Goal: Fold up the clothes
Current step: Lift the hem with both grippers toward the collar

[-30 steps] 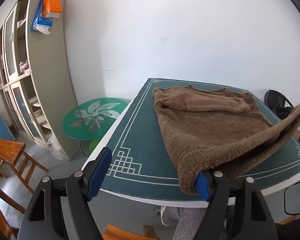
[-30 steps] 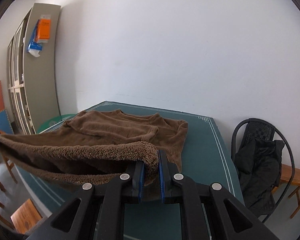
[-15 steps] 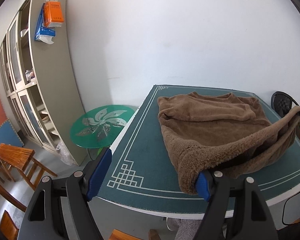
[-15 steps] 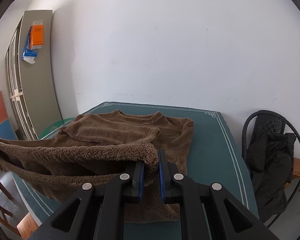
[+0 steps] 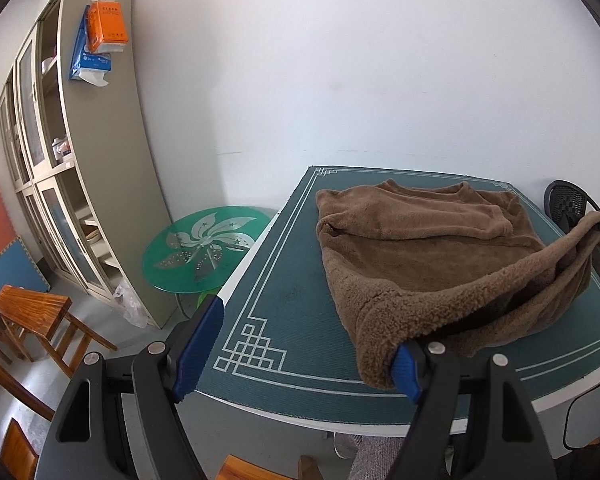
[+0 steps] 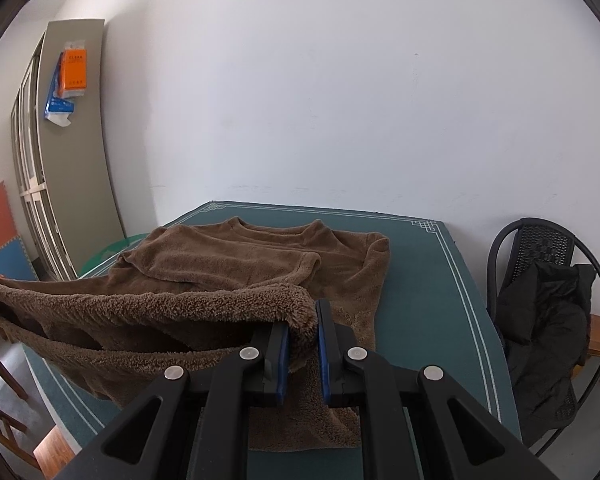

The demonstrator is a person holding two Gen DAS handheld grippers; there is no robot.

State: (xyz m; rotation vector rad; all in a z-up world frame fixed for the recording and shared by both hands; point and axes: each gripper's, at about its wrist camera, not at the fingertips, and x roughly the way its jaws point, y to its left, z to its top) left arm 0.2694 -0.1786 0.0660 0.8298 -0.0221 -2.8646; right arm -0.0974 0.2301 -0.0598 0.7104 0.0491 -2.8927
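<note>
- Brown fleece sweater [image 5: 420, 236] is lying on the green desk [image 5: 284, 280], collar toward the far edge; its near hem [image 6: 172, 304] is hanging lifted above the near edge.
- Right gripper [image 6: 302, 344] is pinching the hem's right corner, jaws narrow on the pile.
- Left gripper [image 5: 300, 344] is standing with jaws wide; the hem's left corner is draping over its right finger only, not clamped.
- Judged step: carrying the hem toward the collar. Doing it well is requiring level, taut travel, since the unclamped corner is likely slipping.
</note>
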